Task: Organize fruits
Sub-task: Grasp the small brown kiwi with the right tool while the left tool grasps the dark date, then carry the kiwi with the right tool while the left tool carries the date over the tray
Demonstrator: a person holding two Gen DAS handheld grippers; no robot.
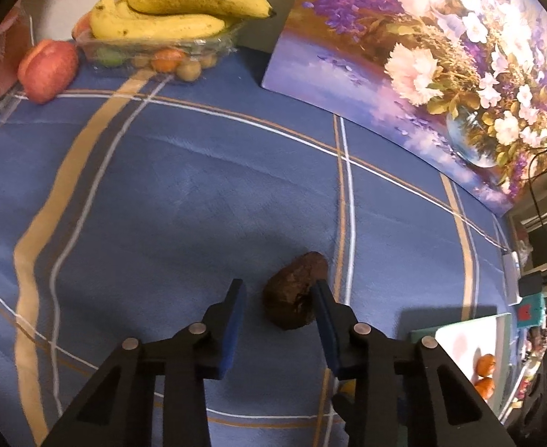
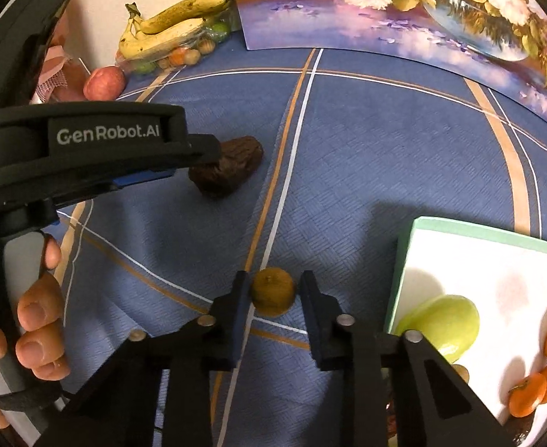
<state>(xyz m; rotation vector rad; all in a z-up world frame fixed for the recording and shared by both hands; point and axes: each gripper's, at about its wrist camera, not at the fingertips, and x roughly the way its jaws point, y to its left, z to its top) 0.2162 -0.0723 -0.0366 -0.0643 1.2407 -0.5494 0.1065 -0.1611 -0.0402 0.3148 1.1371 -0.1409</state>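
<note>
Jaws of the left gripper are seen open around the dark brown avocado: 1 pad touches its side, and a gap is left at the other. Jaws of the right gripper are closed on a small brown-green fruit, which is held at the tips and rests on the cloth. Both grippers are pointed steeply downward.

The table is covered by a blue checked cloth. A flower painting is propped along its far edge. A white tray with a green rim is placed near the right gripper; 1 large green fruit and 3 mandarins are contained in it. At the far corner, 2 bananas are laid on top of a clear container filled with small fruits, and a red apple is set just beside it. The avocado lies near the middle of the cloth, well apart from the tray. The handle of the left gripper is grasped by a hand.
</note>
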